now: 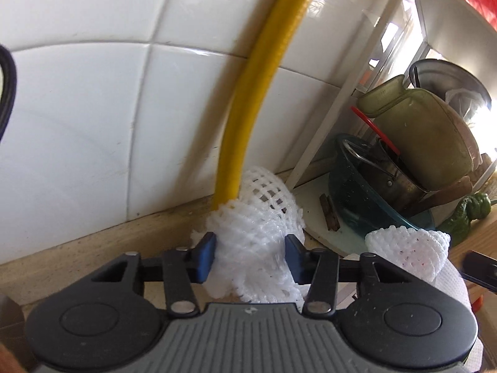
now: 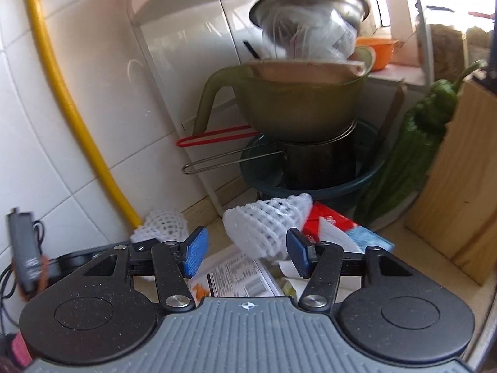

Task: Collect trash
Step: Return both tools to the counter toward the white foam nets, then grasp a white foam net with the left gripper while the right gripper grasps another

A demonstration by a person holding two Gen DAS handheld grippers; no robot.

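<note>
White foam netting fills the scene: one crumpled foam net sleeve (image 1: 251, 242) lies at the foot of the yellow hose (image 1: 264, 77) where it meets the counter (image 1: 93, 242), and the left gripper (image 1: 250, 255) has its blue pads pressed into the sleeve's two sides, clenched on it. To the right of the hose, a second foam net sleeve (image 2: 267, 223) rests on a pile of litter, namely a printed paper sheet (image 2: 236, 276) and a red and blue carton (image 2: 335, 227). The right gripper (image 2: 245, 253) stands over that pile with its jaws released; the second sleeve sits between the pads, close to the right-hand one, with a clear gap at the left one. Farther right of the hose, under a white shelf rack (image 1: 351, 84), a dark teal bowl (image 2: 313, 183) holds a metal pot (image 2: 320, 158), an olive jug (image 2: 298, 96) and a steel bowl (image 2: 310, 3) with a clear plastic bag (image 2: 310, 37). A green pepper (image 2: 410, 149) leans against a wooden block (image 2: 462, 186) beyond them.
</note>
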